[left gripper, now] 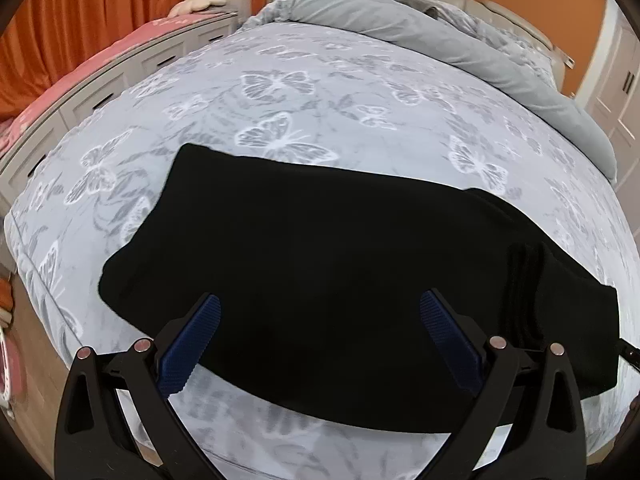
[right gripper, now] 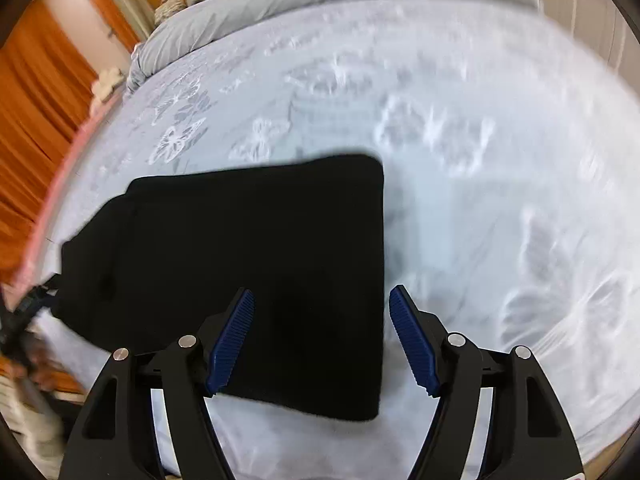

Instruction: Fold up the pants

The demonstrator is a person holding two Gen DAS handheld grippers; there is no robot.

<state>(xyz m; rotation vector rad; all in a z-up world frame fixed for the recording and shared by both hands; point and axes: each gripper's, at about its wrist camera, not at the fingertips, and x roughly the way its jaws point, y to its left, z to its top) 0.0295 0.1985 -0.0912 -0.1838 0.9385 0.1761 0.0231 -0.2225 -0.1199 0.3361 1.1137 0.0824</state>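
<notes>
Butterfly bedspread (left gripper: 280, 92) under folded pants (left gripper: 320, 264); both hand-held grippers (left (left gripper: 320, 316), right (right gripper: 322, 312)) gape above.

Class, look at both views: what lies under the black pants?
The black pants lie folded on a butterfly-print bedspread, which shows all around them. The part beneath them is covered, and nothing else is visible there. Both grippers' jaws are open and empty.
</notes>
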